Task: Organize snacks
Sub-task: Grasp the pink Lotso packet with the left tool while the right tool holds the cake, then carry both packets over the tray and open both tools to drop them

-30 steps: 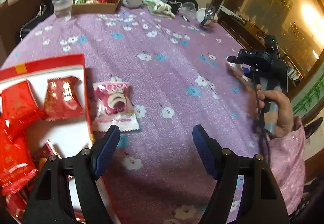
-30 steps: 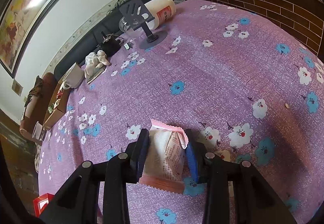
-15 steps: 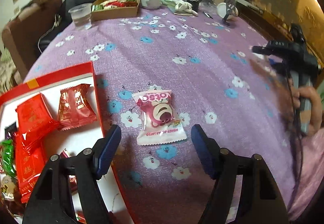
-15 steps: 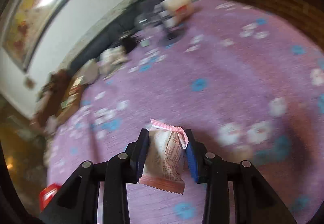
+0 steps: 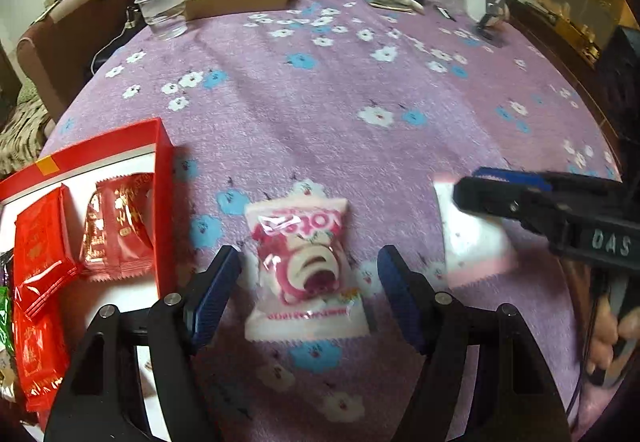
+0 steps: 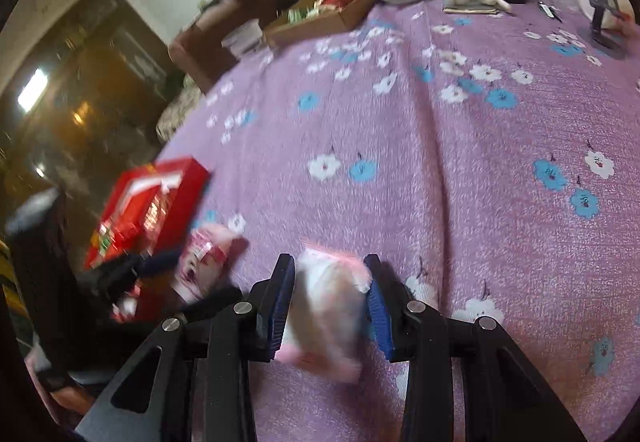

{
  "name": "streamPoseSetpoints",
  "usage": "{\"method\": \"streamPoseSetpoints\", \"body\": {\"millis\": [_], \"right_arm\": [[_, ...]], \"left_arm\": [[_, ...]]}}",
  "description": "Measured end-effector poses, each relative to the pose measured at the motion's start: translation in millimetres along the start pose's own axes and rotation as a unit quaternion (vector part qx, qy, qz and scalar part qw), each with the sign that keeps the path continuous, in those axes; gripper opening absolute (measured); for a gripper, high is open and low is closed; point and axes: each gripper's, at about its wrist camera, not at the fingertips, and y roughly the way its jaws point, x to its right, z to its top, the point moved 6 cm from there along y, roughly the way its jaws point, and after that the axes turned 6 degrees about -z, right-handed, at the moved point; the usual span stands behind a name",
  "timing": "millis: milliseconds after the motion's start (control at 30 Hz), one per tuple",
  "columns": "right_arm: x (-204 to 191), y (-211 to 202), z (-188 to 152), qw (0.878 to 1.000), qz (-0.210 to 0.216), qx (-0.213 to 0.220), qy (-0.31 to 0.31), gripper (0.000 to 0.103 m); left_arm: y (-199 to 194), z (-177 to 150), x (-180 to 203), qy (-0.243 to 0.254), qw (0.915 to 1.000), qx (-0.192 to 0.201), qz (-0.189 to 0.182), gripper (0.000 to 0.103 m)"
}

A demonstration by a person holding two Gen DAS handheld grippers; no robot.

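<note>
The left gripper point(image 5: 310, 294) hung with jaws wide apart around the pink bear-print snack packet point(image 5: 305, 266), which lay flat on the tabletop point(image 5: 340, 114), probably lined up for a pick. The right gripper point(image 6: 330, 302) pinched a pink-edged snack packet point(image 6: 324, 314), seemingly bound for the red box point(image 5: 162, 178) just left, already holding red packets point(image 5: 120, 230). Beyond, purple cloth lay open until the far clutter.

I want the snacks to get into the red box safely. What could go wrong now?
The left gripper stands open around the pink bear snack, close to the red box; one finger could catch the wall. The right gripper carries a pink-edged packet nearby, so the two could bump. That puffy packet might slip.
</note>
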Motion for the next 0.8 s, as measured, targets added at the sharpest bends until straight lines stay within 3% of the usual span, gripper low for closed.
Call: {"method": "streamPoseSetpoints", "body": {"millis": [167, 267, 300, 400, 467, 567, 800], "right_arm": [[-5, -1, -4, 0.999, -0.034, 0.007, -0.033, 0.038], [-16, 2, -7, 0.998, -0.041, 0.001, -0.054, 0.051], [-17, 2, -8, 0.998, -0.04, -0.002, -0.054, 0.056], [-27, 3, -15, 0.993, -0.078, -0.002, -0.085, 0.057], [-32, 5, -18, 0.989, -0.11, 0.002, -0.103, 0.051], [-34, 5, -19, 0.985, -0.123, 0.006, -0.12, 0.039], [-19, -1, -13, 0.991, -0.108, 0.012, -0.082, 0.028]], "left_arm": [[3, 3, 2, 0.01, 0.9999, 0.007, 0.008, 0.068], [2, 3, 4, 0.016, 0.9998, 0.009, 0.008, 0.064], [2, 3, 6, 0.021, 0.9997, 0.01, 0.007, 0.059], [0, 4, 13, 0.039, 0.9992, 0.012, 0.004, 0.038], [0, 5, 14, 0.045, 0.9989, 0.012, 0.005, 0.038], [0, 6, 12, 0.041, 0.9991, 0.012, -0.003, 0.036], [-4, 1, 13, 0.028, 0.9993, 0.017, -0.02, 0.035]]}}
